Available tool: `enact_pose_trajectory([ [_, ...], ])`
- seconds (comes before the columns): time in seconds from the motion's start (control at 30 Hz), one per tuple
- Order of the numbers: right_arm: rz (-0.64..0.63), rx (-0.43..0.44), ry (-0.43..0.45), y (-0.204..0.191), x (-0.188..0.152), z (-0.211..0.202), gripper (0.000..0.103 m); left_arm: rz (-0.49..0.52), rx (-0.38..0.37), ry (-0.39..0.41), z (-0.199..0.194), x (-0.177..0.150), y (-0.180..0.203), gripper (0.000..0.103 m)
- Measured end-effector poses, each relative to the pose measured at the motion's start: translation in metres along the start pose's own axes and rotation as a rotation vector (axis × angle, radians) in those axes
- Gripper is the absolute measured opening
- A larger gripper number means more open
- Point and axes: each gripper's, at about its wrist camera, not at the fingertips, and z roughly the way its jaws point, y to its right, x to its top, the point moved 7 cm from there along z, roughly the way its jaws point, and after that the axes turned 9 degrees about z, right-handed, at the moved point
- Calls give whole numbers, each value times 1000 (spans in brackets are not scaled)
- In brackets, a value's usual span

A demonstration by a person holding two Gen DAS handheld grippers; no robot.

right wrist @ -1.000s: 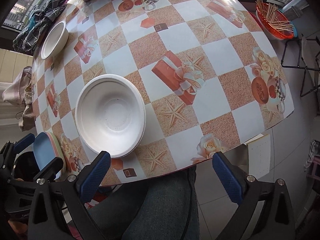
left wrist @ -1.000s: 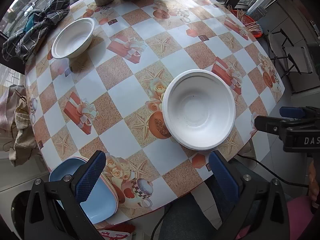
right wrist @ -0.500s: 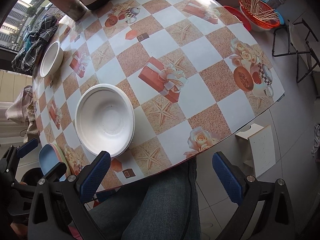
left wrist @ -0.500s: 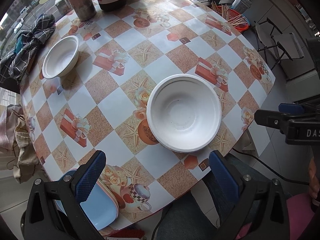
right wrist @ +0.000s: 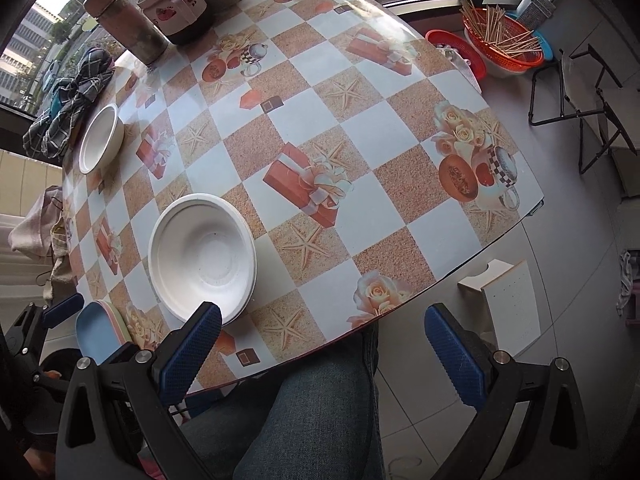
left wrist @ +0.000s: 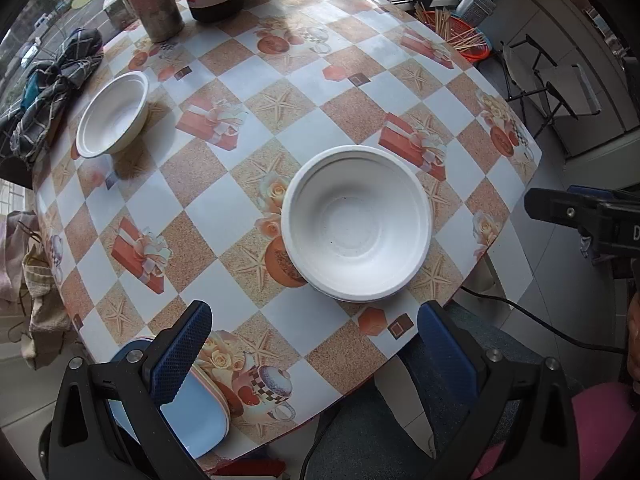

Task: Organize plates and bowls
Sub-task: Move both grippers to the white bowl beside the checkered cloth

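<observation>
Each hand-held gripper has a black plastic frame, silver screws and blue textured finger pads. The person wears blue denim jeans. A pink garment shows too.

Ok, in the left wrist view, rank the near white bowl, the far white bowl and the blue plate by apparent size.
1. Near white bowl, largest.
2. Far white bowl.
Blue plate: unranked, partly hidden by the left gripper and closest to the camera.

2 high views (shared table)

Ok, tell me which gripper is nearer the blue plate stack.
Left. The left gripper hangs right over the blue plate stack at the table's near corner; the right gripper sits farther along the table edge.
</observation>
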Motion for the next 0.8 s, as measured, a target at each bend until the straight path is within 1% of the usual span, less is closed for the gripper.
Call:
enact_pose_trajectory([
  [0.1, -88, -43, 23, -8, 17, -5, 102, -103, 32, 19, -3, 0, -27, 103],
  [0.17, -160, -75, 34, -16, 34, -7, 102, -184, 40, 6, 0, -3, -47, 103],
  [0.27, -256, -90, 51, -34, 64, -10, 102, -317, 26, -10, 5, -8, -78, 103],
  [0.43, -418, -111, 35, -78, 117, 0, 102, -558, -26, -21, 11, -12, -125, 103],
  [0.5, -477, -106, 25, -101, 135, 6, 102, -630, -3, -14, 8, -9, -145, 103],
  [0.67, -616, -96, 9, -169, 172, 26, 102, -765, 94, 26, -5, 13, -200, 103],
  [0.73, -648, -94, 8, -197, 184, 37, 102, -804, 131, 39, -6, 23, -222, 103],
  [0.8, -665, -74, -2, -225, 193, 47, 102, -829, 160, 36, -1, 34, -243, 103],
])
